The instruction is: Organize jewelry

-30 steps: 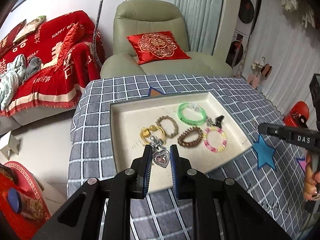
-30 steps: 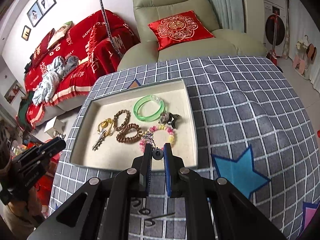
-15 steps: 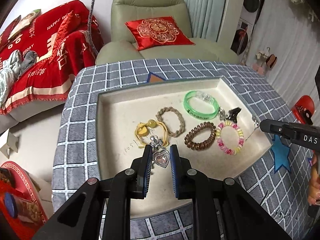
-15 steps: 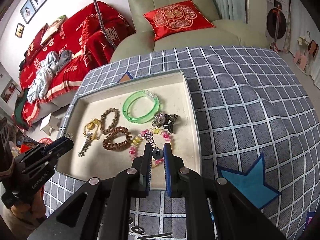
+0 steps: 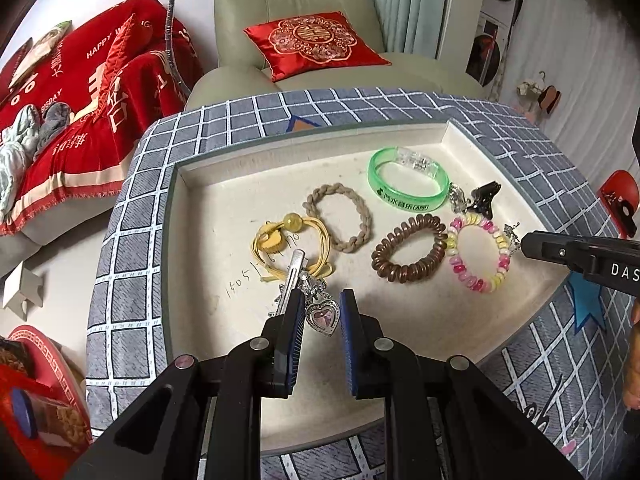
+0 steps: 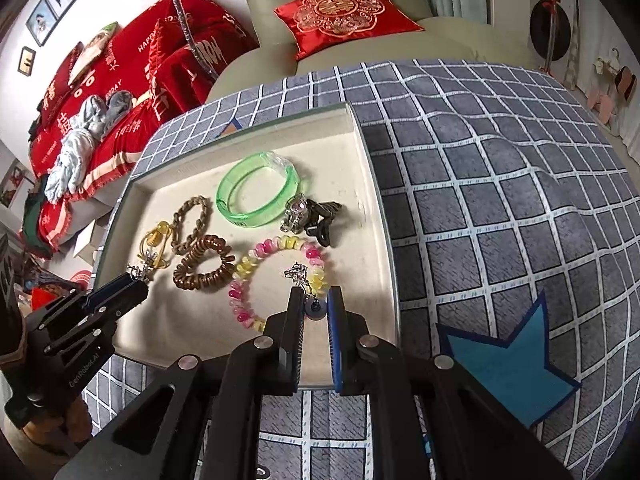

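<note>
A red cushion (image 5: pixel 314 44) rests on the green armchair (image 5: pixel 296 8).

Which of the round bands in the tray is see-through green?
The green bangle, at the far side of the tray. The coil tie is brown, the braided tie tan, the bead bracelet pink and yellow.

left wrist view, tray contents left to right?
Yellow hair tie → heart pendant held between the left gripper fingers → braided tan hair tie → brown coil hair tie → pink-yellow bead bracelet → right gripper at the tray edge.
</note>
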`<state>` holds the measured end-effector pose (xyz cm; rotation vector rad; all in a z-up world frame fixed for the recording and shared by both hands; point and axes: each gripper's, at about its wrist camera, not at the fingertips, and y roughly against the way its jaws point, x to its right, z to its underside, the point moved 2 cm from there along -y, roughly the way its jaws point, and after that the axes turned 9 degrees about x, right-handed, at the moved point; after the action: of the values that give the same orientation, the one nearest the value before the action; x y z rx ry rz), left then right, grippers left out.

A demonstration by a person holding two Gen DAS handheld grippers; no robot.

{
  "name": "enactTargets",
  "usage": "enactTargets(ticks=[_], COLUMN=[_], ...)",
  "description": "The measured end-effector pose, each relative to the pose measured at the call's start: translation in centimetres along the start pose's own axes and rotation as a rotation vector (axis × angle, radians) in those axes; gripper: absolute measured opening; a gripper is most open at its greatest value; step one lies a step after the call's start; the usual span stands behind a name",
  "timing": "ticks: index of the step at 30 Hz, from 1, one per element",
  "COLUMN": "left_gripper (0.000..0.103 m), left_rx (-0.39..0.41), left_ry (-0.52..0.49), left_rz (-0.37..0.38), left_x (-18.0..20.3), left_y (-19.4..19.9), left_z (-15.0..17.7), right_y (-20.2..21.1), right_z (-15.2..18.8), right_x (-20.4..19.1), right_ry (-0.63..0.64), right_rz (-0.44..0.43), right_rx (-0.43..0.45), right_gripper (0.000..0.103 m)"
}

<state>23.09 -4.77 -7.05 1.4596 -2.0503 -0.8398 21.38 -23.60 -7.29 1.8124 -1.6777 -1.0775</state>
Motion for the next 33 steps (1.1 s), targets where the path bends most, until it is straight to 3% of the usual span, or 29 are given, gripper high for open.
enactTargets(ticks=[24, 25, 27, 30, 31, 32, 33], left_gripper=[0.035, 0.035, 0.035, 0.035, 0.042, 0.074, 0.088], left_rx=[-0.012, -0.007, 0.008, 0.017, 0.017, 0.018, 0.027], left_ry=[-0.065, -0.064, -0.063, -0.071, -0.069, -0.064, -0.056], left_rz=[-0.079, -0.082, -0.086, -0.089, -0.090, -0.091, -0.093], left_x=[0.8, 0.8, 0.7, 0.7, 0.7, 0.6, 0.5], left_y=[-0.5, -0.4, -0.1, 0.2, 0.3, 0.3, 0.6], left_z=[0.8, 0.8, 0.7, 0.6, 0.5, 0.5, 0.5], right_y=[-0.6, -0.4, 0.0, 0.8, 1.0, 1.2, 1.4], right_z=[0.6, 0.7, 0.6, 0.5, 0.4, 0.4, 0.4], right_x=[0.6, 0.7, 0.7, 0.4, 0.2, 0.1, 0.0], right_ry=[-0.028, -0.035, -0.044, -0.045, -0.039, -0.036, -0.038], right_rz=[0.001, -0.005, -0.022, -0.052, -0.047, -0.049, -0.054], right_rx=[-0.020, -0.017, -0.007, 0.015, 0.021, 0.028, 0.033], right_gripper=[0.015, 0.017, 0.040, 0.054, 0.055, 0.055, 0.055])
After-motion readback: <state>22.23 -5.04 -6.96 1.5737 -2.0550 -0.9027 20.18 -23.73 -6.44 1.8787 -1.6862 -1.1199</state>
